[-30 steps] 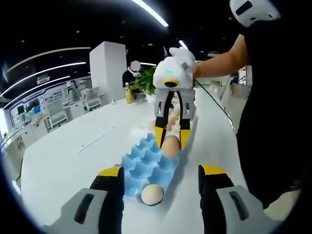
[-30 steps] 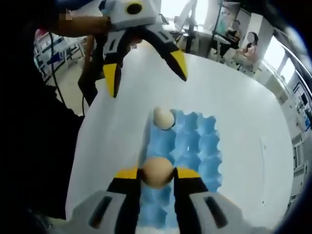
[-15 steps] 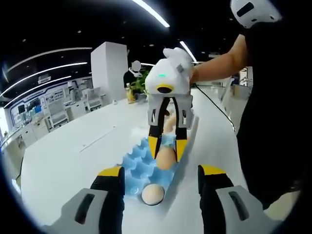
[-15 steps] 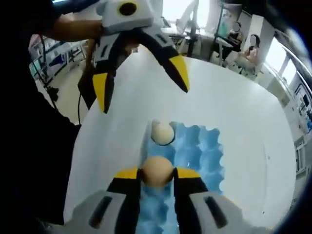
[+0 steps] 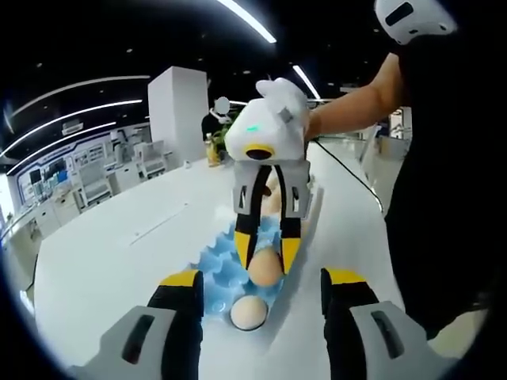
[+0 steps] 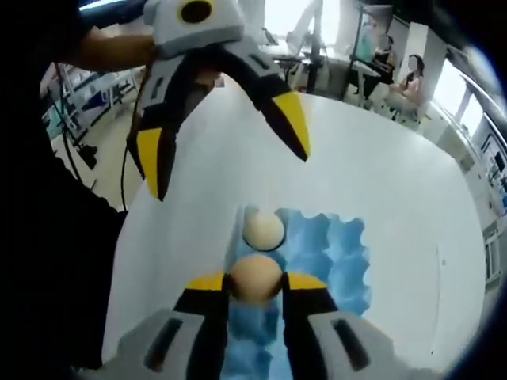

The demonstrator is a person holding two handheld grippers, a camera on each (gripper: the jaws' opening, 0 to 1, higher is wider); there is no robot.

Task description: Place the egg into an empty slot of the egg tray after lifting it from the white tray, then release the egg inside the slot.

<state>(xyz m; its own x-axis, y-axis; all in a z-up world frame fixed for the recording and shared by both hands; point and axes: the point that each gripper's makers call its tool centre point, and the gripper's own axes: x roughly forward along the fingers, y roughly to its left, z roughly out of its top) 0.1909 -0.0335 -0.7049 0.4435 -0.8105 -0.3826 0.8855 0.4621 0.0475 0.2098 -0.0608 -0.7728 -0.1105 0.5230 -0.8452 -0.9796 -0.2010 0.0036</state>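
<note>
A tan egg (image 6: pixel 255 279) is clamped between the yellow-tipped fingers of my right gripper (image 6: pixel 255 283), which hangs just above the blue egg tray (image 6: pixel 337 253). In the left gripper view the same right gripper (image 5: pixel 266 253) comes down from the far side with that egg (image 5: pixel 265 266) over the blue tray (image 5: pixel 215 261). A second, paler egg (image 5: pixel 248 313) sits in the tray's slot nearest my left gripper (image 5: pixel 257 286), whose jaws stand wide apart with nothing between them. That seated egg (image 6: pixel 262 229) lies just beyond the held one.
The tray lies on a long white table (image 5: pixel 119 245). A person in black (image 5: pixel 444 174) stands close along the table's edge. The white tray (image 5: pixel 310 207) lies behind the right gripper. Beyond are desks, a plant (image 5: pixel 230 134) and seated people (image 6: pixel 404 79).
My right gripper has carried the egg along the blue tray toward my left gripper and lower, close to the seated egg. The left gripper has held its place, still open.
</note>
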